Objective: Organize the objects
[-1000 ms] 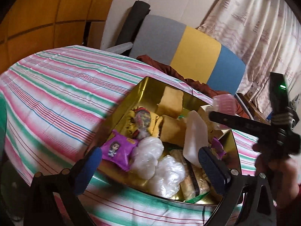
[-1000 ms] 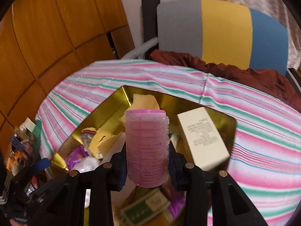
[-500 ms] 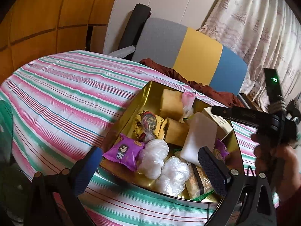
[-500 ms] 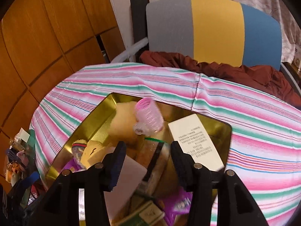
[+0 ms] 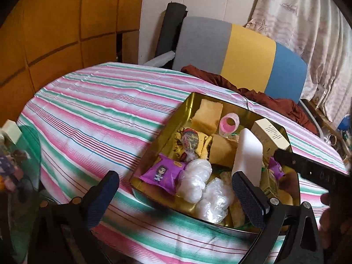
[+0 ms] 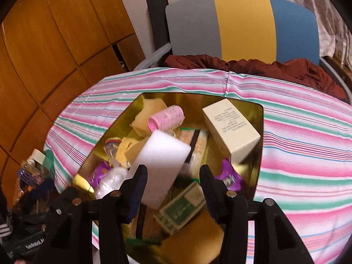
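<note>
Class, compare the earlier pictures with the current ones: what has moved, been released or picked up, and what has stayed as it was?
The right gripper let go of the pink hair roller; its jaws have just opened and stand empty. The roller now lies in the gold tin on the yellow sponges. The left gripper stays open and empty; the tin's other contents are unchanged.

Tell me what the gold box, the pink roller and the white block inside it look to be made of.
Gold box: likely thin metal tin, its glossy walls mirror the contents. Pink roller: seemingly a plastic tube with a fuzzy, bristly grip surface and a hollow end. White block: probably foam sponge, matte and uniform, with soft rounded corners; I cannot confirm that by look alone.
</note>
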